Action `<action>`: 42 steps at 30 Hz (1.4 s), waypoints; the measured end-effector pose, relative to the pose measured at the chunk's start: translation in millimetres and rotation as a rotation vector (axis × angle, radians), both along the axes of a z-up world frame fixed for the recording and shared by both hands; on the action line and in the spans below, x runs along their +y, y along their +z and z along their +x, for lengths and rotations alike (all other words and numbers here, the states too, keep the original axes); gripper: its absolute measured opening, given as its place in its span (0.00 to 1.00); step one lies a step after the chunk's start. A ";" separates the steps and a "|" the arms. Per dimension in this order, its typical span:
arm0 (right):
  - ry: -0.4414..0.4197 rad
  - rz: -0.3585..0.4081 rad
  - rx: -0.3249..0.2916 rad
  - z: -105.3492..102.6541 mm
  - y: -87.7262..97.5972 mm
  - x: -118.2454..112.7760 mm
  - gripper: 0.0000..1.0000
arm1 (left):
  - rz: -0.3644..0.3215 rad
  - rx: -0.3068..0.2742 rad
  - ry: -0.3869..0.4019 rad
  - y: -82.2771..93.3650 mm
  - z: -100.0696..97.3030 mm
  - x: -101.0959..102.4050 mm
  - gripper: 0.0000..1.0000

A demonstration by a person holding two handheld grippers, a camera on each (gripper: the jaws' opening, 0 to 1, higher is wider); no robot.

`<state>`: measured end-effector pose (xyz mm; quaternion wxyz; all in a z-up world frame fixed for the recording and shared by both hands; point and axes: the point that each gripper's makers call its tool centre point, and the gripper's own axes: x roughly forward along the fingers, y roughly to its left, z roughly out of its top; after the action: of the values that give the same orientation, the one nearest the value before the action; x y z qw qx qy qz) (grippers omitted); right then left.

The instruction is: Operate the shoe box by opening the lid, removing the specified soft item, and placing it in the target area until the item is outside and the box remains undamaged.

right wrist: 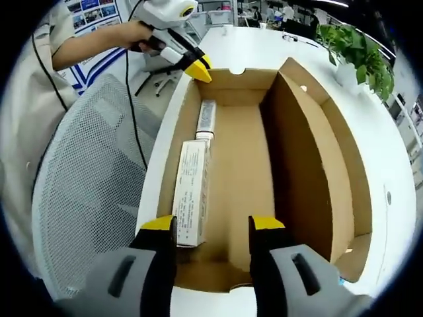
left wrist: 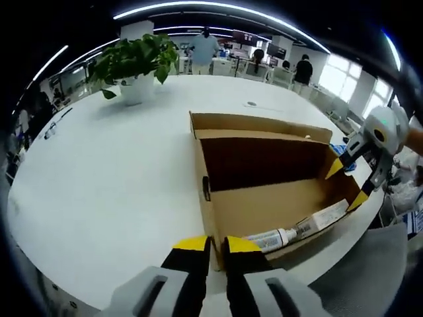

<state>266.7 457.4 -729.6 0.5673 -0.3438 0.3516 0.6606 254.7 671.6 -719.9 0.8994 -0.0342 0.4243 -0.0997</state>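
An open brown shoe box (left wrist: 264,205) (right wrist: 238,165) lies on the white table (left wrist: 119,172), its lid (left wrist: 258,125) (right wrist: 330,152) standing up along one long side. Inside, against the other long wall, lie a white tube (left wrist: 274,238) (right wrist: 206,119) and a white carton (left wrist: 324,218) (right wrist: 192,191), end to end. My left gripper (left wrist: 216,244) (right wrist: 198,68) is shut on the rim of one short end wall. Over the opposite end, my right gripper (right wrist: 213,224) (left wrist: 346,185) stands open, with the carton's end between its jaws.
A grey mesh chair (right wrist: 92,185) (left wrist: 370,271) stands close to the table edge beside the box. A potted plant (left wrist: 135,63) (right wrist: 357,46) sits on the table's far part. A person's arm (right wrist: 92,43) holds the left gripper. People stand in the background.
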 end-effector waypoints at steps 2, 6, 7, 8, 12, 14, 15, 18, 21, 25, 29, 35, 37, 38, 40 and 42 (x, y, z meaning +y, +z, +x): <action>-0.002 -0.007 -0.011 3.0 0.8 -1.8 0.39 | 0.001 0.002 -0.004 -0.8 0.4 -0.2 0.08; 0.002 -0.015 -0.032 7.7 1.7 -5.4 0.36 | 0.011 0.003 -0.011 -0.5 -0.2 -1.2 0.08; 0.007 -0.010 -0.033 6.8 2.5 -5.2 0.34 | 0.009 0.004 -0.010 -0.6 -0.2 -1.2 0.08; 0.017 0.002 -0.023 2.8 4.3 -3.6 0.33 | 0.005 0.005 -0.007 -0.8 -0.2 -1.1 0.08; 0.027 0.023 0.007 -9.0 2.8 4.0 0.34 | 0.004 0.006 -0.008 -1.5 0.0 -0.7 0.08; 0.026 0.026 0.007 -10.7 0.3 7.0 0.32 | 0.006 0.008 -0.008 -1.9 0.4 -0.3 0.08; 0.022 0.030 0.009 -11.6 -1.5 9.5 0.31 | 0.006 0.008 -0.008 -1.6 0.3 -0.7 0.08; 0.011 0.038 0.010 -13.5 -4.3 14.7 0.28 | 0.007 0.010 -0.007 -1.2 0.0 -1.0 0.08; 0.016 0.045 0.006 -16.6 -7.0 18.6 0.23 | 0.007 0.015 -0.004 -1.4 0.3 -0.9 0.08; 0.048 0.042 -0.015 -20.3 -10.0 21.2 0.17 | 0.012 0.021 -0.001 -2.1 0.8 -0.2 0.08; 0.047 0.041 -0.025 -19.1 -9.3 21.2 0.16 | 0.012 0.020 0.004 -1.7 0.4 -0.5 0.07; 0.055 0.042 -0.038 -20.9 -5.8 18.8 0.16 | 0.016 0.021 0.007 -1.6 0.3 -0.7 0.07; 0.067 0.048 -0.048 -21.3 -3.3 18.7 0.15 | 0.017 0.022 0.006 -1.9 0.5 -0.4 0.07; 0.069 0.049 -0.050 -21.5 -2.7 18.6 0.15 | 0.016 0.024 0.006 -1.9 0.5 -0.3 0.07; 0.078 0.056 -0.064 -21.2 0.0 19.1 0.15 | 0.018 0.025 0.005 -1.8 0.5 -0.4 0.07; 0.071 0.064 -0.066 -20.6 3.7 19.9 0.15 | 0.020 0.026 0.004 -2.0 0.6 -0.3 0.07</action>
<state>246.2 477.3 -725.9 0.5656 -0.3594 0.2991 0.6793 255.3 671.3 -721.8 0.8942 -0.0271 0.4370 -0.0932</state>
